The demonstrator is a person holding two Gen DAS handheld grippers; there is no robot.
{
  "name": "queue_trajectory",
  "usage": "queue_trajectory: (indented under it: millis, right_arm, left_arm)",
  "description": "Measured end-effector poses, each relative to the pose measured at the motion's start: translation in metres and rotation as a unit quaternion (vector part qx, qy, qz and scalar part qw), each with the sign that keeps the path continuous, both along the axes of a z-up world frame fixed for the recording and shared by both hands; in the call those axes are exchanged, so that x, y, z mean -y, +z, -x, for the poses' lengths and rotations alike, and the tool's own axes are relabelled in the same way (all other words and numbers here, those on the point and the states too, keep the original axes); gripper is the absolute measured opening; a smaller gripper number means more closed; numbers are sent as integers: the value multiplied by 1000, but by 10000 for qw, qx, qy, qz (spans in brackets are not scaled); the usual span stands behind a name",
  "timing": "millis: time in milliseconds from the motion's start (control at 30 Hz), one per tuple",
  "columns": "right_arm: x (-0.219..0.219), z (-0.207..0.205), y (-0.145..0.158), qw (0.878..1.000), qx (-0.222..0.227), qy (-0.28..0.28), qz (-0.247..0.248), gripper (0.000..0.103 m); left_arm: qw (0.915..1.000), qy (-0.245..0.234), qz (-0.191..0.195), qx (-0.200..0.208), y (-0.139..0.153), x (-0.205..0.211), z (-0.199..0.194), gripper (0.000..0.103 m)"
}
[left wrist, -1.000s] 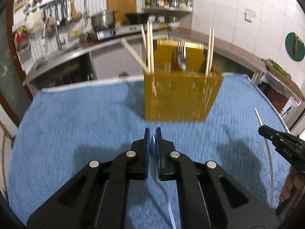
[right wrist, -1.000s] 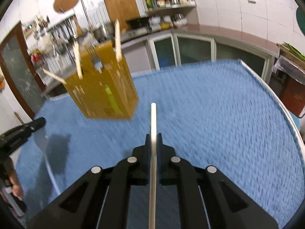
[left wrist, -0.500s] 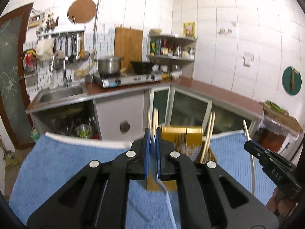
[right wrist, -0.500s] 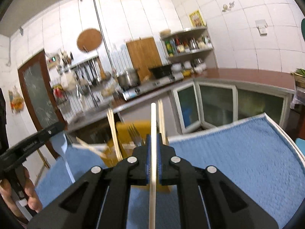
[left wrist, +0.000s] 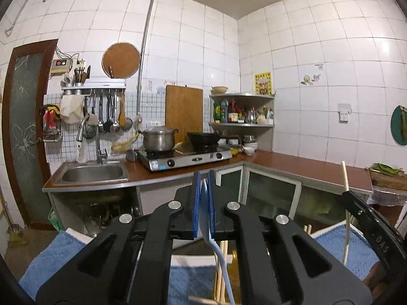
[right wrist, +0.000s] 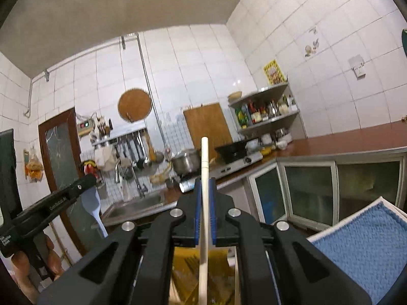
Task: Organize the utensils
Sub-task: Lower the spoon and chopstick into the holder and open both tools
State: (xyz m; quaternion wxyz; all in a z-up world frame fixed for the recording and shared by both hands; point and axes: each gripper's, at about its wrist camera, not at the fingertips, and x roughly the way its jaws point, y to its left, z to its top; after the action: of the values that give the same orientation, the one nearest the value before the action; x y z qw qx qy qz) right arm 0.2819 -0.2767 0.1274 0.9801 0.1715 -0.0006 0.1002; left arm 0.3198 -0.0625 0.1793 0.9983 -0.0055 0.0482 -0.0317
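My left gripper (left wrist: 202, 178) is shut on the bowl of a pale blue spoon (left wrist: 221, 259), whose handle hangs down under the jaws. The right wrist view also shows this gripper (right wrist: 87, 179) with the spoon (right wrist: 92, 209) at the left, held by a person's hand. My right gripper (right wrist: 204, 180) is shut on a pale wooden chopstick (right wrist: 204, 157) that stands upright through the pads. It also appears at the right of the left wrist view (left wrist: 356, 203). The yellow utensil holder (right wrist: 188, 269), with a fork (right wrist: 189, 261) in it, shows low under the right gripper. Both grippers point level above the blue mat (right wrist: 363, 241).
Beyond the mat's far edge (left wrist: 51, 251) runs a brown kitchen counter (left wrist: 292, 162) with a steel sink (left wrist: 91, 172), a gas stove with a pot (left wrist: 159, 139) and a corner shelf of bottles (left wrist: 241, 113). Chopsticks (left wrist: 219, 274) in the holder poke up under the left gripper.
Both grippers have risen and tipped up from facing the mat to pointing level at the kitchen wall. The yellow holder has dropped to the bottom of both views. Both grips are unchanged.
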Motion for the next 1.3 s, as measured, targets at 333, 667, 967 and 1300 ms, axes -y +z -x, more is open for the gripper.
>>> queue_trajectory:
  millis: [333,667,967,1300]
  right_arm:
    - [-14,-8,3,9941,827,-696,90,6]
    - [-28,-13,-15,9879,1040,-1104,334,6]
    - [-42,-17,-41,9875,764,-1176,724,6]
    - [-48,2,-81,9880,51,-1001,1179,6]
  left_arm:
    - [9996,-102,-100,248,-18,11,-17,4]
    - [9995,-162,-274,-80,-61,23,-42,4]
    - [9980,-228,-411,-419,-90,21,-47,4]
    - [9953,-372,-435,-785,-113,12,-31,6]
